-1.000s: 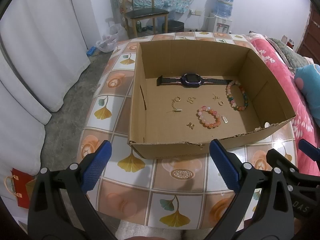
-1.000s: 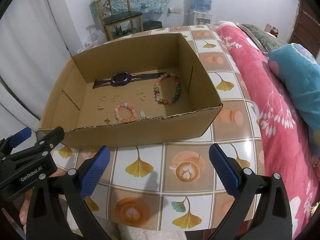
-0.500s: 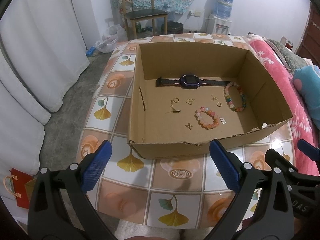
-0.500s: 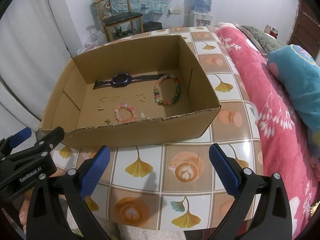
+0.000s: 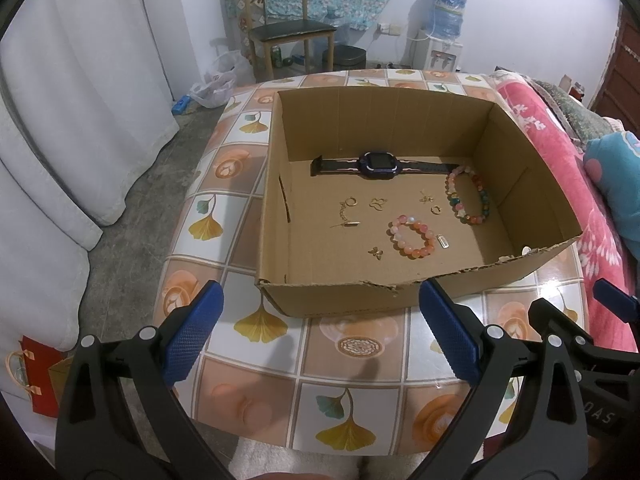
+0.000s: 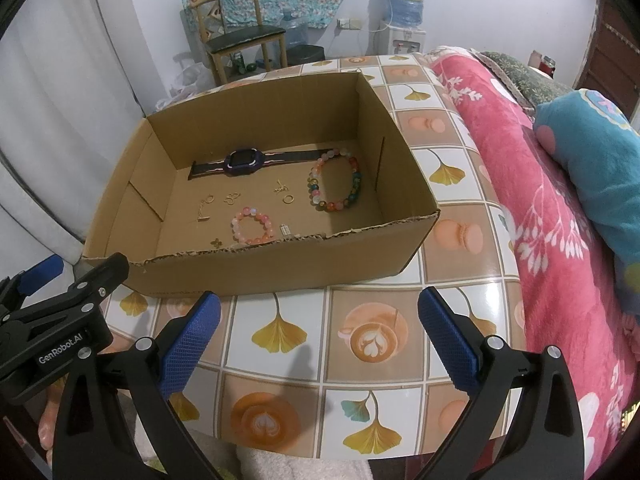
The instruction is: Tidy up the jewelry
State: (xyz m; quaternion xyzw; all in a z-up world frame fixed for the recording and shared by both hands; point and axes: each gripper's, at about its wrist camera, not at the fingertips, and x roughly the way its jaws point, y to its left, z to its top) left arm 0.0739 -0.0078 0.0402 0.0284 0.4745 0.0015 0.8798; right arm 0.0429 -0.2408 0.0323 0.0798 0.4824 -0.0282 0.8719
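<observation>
**Q:** Tiled with ginkgo leaves and coffee cups, what does the counter (image 5: 352, 344) carry?

**A:** 1 open cardboard box (image 5: 344, 298), its near wall torn along the top. A bed with a pink floral blanket (image 6: 560, 216) runs along the right, and a wooden chair (image 5: 288, 36) stands at the far wall.

**Q:** Where is the jewelry?

**A:** All of it lies on the box floor. A purple watch (image 5: 378, 165) stretches flat near the back wall. Just right of it lies a multicolour bead bracelet (image 5: 468, 199); a pink bead bracelet (image 5: 412, 236) lies nearer the front. Small gold pieces (image 5: 362, 210) are scattered apart between them, too small to identify surely.

**Q:** And the 2 tools?

**A:** The left gripper (image 5: 320, 332) and right gripper (image 6: 320, 330) hover side by side over the near counter edge, outside the box. Each has its blue fingers spread wide with nothing between them.

**Q:** What has changed in the last second?

**A:** Very little. Both views have drawn back a touch from the box, and no item has shifted. My reading: sorting looks finished, or has not begun; the pictures alone cannot settle which.
</observation>
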